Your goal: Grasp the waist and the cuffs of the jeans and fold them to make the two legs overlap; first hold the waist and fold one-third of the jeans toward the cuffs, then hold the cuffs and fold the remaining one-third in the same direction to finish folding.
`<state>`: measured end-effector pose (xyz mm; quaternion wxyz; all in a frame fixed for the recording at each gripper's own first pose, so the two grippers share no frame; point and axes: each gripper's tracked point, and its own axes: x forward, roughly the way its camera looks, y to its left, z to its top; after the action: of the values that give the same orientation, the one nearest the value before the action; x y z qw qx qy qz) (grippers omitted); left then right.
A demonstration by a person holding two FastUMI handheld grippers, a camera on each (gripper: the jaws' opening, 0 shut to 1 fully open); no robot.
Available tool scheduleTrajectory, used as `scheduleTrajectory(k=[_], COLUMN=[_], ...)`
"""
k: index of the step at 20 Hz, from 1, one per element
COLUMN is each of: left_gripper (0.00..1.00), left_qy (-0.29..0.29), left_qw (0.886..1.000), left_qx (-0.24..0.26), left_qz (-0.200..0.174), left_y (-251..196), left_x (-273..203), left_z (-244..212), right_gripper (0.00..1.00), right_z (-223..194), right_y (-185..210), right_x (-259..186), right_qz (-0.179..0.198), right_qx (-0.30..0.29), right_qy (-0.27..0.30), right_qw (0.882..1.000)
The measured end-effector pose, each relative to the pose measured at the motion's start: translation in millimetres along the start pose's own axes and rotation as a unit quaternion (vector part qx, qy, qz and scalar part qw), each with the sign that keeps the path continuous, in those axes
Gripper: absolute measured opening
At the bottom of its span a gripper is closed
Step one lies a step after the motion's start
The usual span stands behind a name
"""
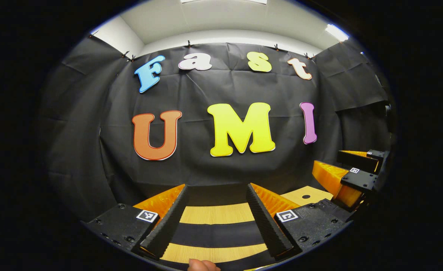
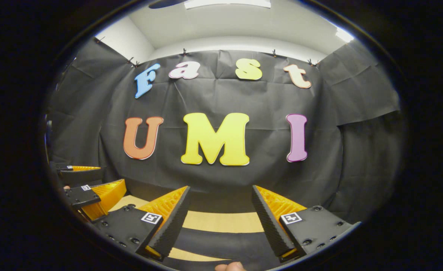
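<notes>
My left gripper (image 1: 217, 187) stands open and level, pointing at the black cloth wall, with nothing between its black ribbed pads. My right gripper (image 2: 221, 188) is open in the same way and holds nothing. Each one shows in the other's view, also open: the right gripper (image 1: 328, 160) off to the right, the left gripper (image 2: 112, 176) off to the left. Below the fingers lies a wooden table (image 1: 217, 214) crossed by a dark band (image 1: 217, 233). I cannot tell whether that band (image 2: 221, 244) is the jeans.
The black cloth wall (image 1: 221, 169) stands close behind the table's far edge. A small round hole (image 1: 306, 196) marks the wood at the right. A person's fingertip (image 1: 202, 265) shows at the bottom edge, and another fingertip (image 2: 230, 267) in the right gripper view.
</notes>
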<state>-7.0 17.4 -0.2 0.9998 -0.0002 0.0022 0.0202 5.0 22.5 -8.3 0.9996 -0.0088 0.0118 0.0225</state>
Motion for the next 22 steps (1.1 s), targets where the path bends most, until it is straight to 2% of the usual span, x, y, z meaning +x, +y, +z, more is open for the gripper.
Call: scheduleTrajectory(k=[13, 15, 17, 19, 20, 21, 22], left_gripper=[0.98, 0.98, 0.99, 1.0, 1.0, 1.0, 0.99], left_qy=[0.009, 0.028, 0.083, 0.163, 0.203, 0.246, 0.282], left_qw=[1.0, 0.999, 0.992, 0.97, 0.951, 0.923, 0.887], left_qx=[0.001, -0.02, -0.086, -0.168, -0.216, -0.272, -0.336], left_qz=[0.02, 0.02, 0.029, 0.061, 0.083, 0.113, 0.144], left_y=[13, 19, 32, 55, 71, 84, 95], left_x=[-5, -9, -19, -50, -71, -95, -115], left_z=[-6, -18, -50, -95, -121, -146, -169], right_gripper=[0.98, 0.99, 0.98, 0.98, 0.99, 0.99, 0.99], right_z=[-7, -14, -31, -54, -66, -78, -91], right_y=[2, -1, -16, -46, -63, -83, -103], right_x=[0, -1, -2, -6, -8, -11, -14], right_qz=[-0.001, 0.003, 0.002, -0.015, -0.025, -0.039, -0.053], right_qx=[-0.003, 0.003, 0.016, 0.029, 0.033, 0.033, 0.032], right_qy=[0.01, 0.023, 0.055, 0.097, 0.117, 0.135, 0.152], right_qw=[1.0, 1.0, 0.998, 0.995, 0.992, 0.99, 0.986])
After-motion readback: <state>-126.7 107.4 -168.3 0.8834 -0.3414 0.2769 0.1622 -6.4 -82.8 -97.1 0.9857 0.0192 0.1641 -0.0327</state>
